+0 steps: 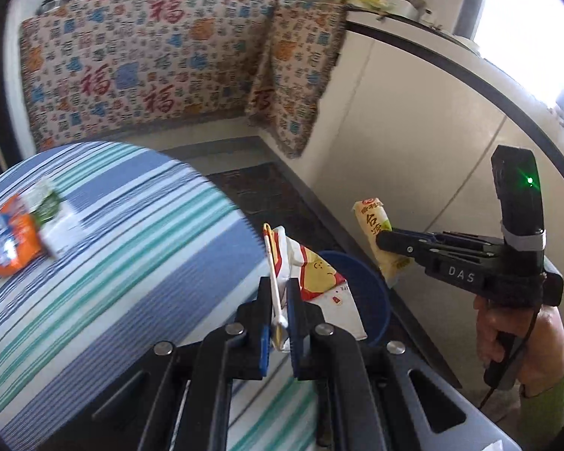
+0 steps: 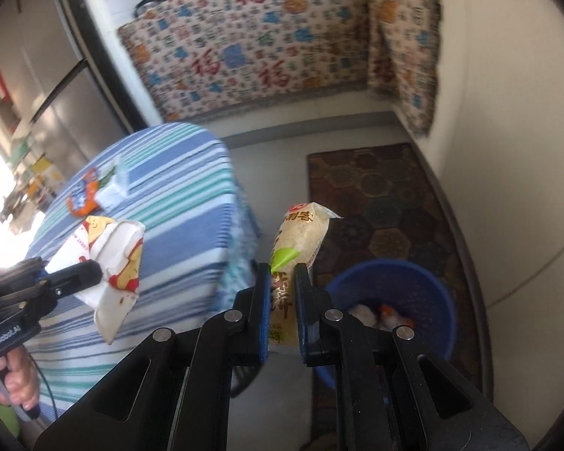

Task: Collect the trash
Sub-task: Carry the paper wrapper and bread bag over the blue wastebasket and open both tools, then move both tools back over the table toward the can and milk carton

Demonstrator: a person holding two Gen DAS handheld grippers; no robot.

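My left gripper (image 1: 280, 312) is clamped on a crumpled white snack wrapper with red and yellow print (image 1: 316, 282), held up at the near right edge of the round table under its blue, teal and white striped cloth (image 1: 131, 225). My right gripper (image 2: 282, 293) is closed tight on a long pale yellow rice-cracker packet with a green label (image 2: 297, 248), which stands nearly upright between the fingers. From the left camera I see that right gripper off to the right, a hand (image 1: 507, 334) wrapped round its handle. Just below and right of both wrappers sits the round blue plastic bin (image 2: 391, 293) on the floor, on a dark patterned mat (image 2: 376, 188) beside the white wall; there is already some white and orange rubbish in it. Neither wrapper is inside the bin. Far left on the table lie an orange and blue packet (image 1: 7, 244) and a white and green wrapper (image 1: 49, 210), touching each other. A patterned cloth with red characters (image 1: 150, 67) hangs at the far side of the room.
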